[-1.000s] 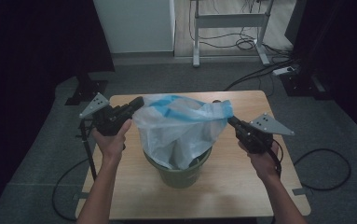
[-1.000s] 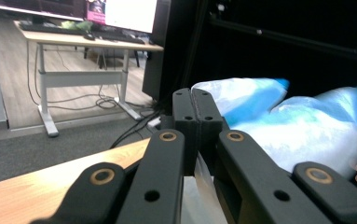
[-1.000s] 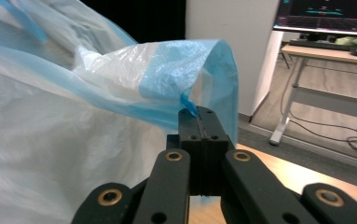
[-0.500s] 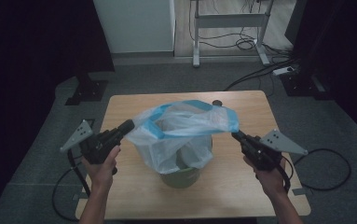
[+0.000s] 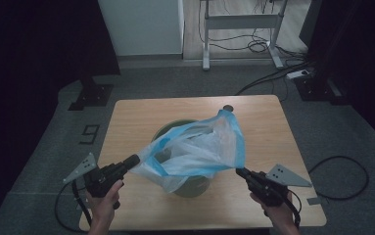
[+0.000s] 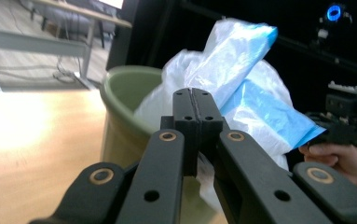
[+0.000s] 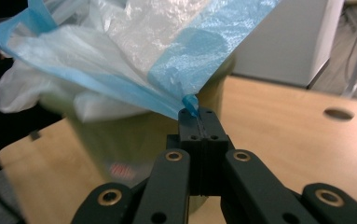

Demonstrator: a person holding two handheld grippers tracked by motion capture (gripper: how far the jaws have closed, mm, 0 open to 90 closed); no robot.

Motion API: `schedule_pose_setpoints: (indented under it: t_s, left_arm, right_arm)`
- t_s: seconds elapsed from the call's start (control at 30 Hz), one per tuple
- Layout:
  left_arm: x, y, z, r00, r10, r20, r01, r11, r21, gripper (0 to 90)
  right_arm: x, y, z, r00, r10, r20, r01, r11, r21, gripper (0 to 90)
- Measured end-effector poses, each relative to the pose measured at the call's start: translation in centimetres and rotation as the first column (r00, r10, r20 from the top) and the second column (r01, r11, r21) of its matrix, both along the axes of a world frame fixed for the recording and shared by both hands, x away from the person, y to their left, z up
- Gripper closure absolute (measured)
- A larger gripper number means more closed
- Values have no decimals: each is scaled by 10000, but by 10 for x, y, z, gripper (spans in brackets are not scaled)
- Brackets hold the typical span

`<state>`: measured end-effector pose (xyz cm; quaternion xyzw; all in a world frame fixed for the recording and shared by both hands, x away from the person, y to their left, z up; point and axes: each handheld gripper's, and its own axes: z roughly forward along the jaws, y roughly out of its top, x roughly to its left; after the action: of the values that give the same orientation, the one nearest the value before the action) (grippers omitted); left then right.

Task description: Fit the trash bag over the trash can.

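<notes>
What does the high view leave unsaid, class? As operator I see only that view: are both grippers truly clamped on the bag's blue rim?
Observer: Yes for the right gripper; its jaws are shut on a blue corner of the bin bag.
Operator: And the left one?
Observer: The left gripper is shut too, with the bag's white plastic bunched just behind its closed jaws.
Operator: What colour is the bin?
Observer: The left gripper view shows the bin is olive green, standing upright on the wooden table.
</notes>
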<state>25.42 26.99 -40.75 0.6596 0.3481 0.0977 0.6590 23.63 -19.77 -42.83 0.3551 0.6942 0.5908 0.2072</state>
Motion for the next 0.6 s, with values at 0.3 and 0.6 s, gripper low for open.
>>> schedule_pose_setpoints:
  t_s: [0.3,0.6]
  left_arm:
    - [3,-5,-30,9949,-492,-880,538,9973,501,892]
    - [11,-21,-35,9923,-539,-1116,647,9933,953,881]
  right_arm:
    - [-5,-1,-30,9965,246,-798,-280,9987,-417,892]
    - [22,2,-43,9895,75,-1445,-188,9969,-765,892]
